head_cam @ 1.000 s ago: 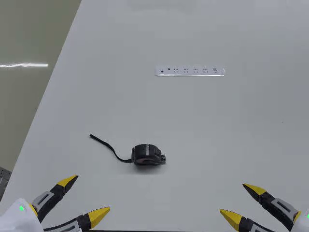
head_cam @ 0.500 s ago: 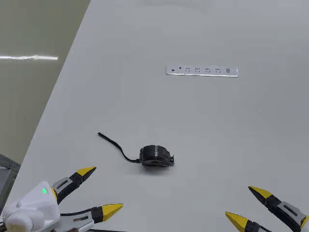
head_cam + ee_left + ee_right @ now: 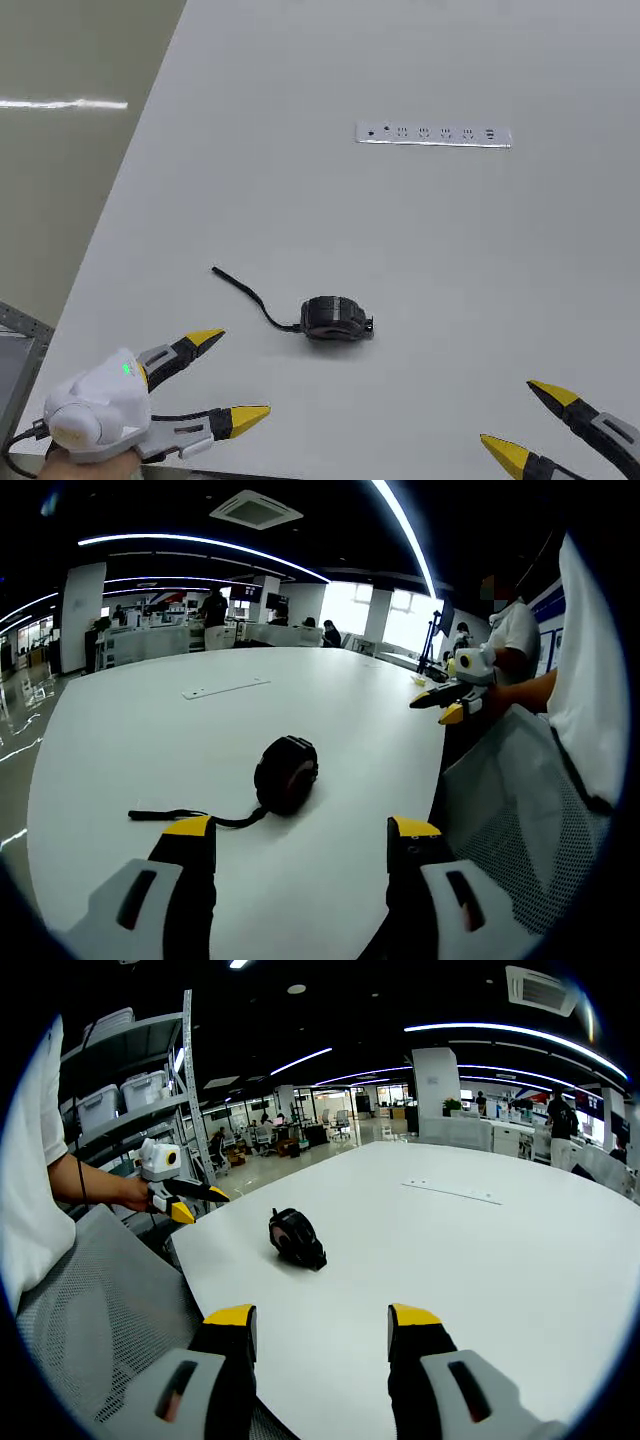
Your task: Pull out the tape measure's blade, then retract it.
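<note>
tape measure (image 3: pixel 337 319) sits on the white table (image 3: pixel 300 180) near the front edge, between the two grippers and touching neither. Rounded black case, matte, with a grey band across it. A thin black wrist strap (image 3: pixel 245 292) snakes off to the left, flat on the table. No length of blade shows outside the case (the hook end at the case's right is too small to read)

left gripper (image 3: pixel 245 371): jaws spread wide, nothing between them. Yellow tips on grey/black fingers, glossy white body with a green light. right gripper (image 3: pixel 507 411): jaws equally wide, empty, low at the right

head view looks down on the flat white power strip (image 3: pixel 433 134) further back, well apart from the tape. The left gripper view sees the case from low down as a domed puck, the strap end nearest that gripper, with a grey mesh chair back (image 3: pixel 510 810) at right. The right gripper view adds metal shelving with bins (image 3: pixel 130 1070) behind the person's hand, and an office with ceiling light strips
</note>
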### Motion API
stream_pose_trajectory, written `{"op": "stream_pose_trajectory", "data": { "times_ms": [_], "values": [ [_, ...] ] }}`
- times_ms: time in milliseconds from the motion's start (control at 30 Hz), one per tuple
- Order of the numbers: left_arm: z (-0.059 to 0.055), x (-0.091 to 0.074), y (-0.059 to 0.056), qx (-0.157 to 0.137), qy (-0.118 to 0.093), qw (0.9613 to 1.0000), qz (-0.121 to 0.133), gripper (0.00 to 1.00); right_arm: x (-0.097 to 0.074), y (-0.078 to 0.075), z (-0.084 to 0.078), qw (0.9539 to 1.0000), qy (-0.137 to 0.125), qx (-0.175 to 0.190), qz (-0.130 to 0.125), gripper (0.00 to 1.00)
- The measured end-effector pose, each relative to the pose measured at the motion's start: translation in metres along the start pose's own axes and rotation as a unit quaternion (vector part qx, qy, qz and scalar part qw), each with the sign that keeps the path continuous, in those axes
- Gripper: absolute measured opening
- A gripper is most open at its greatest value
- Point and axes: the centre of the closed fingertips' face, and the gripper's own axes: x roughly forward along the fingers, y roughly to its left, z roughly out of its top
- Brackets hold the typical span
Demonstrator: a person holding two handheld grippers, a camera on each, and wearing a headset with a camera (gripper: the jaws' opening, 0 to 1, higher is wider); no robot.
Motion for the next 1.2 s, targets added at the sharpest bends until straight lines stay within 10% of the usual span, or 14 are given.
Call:
{"op": "stream_pose_trajectory", "data": {
  "times_ms": [1200],
  "values": [
    [-0.015,0.047,0.028,0.068,0.072,0.9915,-0.084,0.58,0.013,-0.005,-0.008,0.9994,0.015,-0.008,0.03,0.51]
  ]
}}
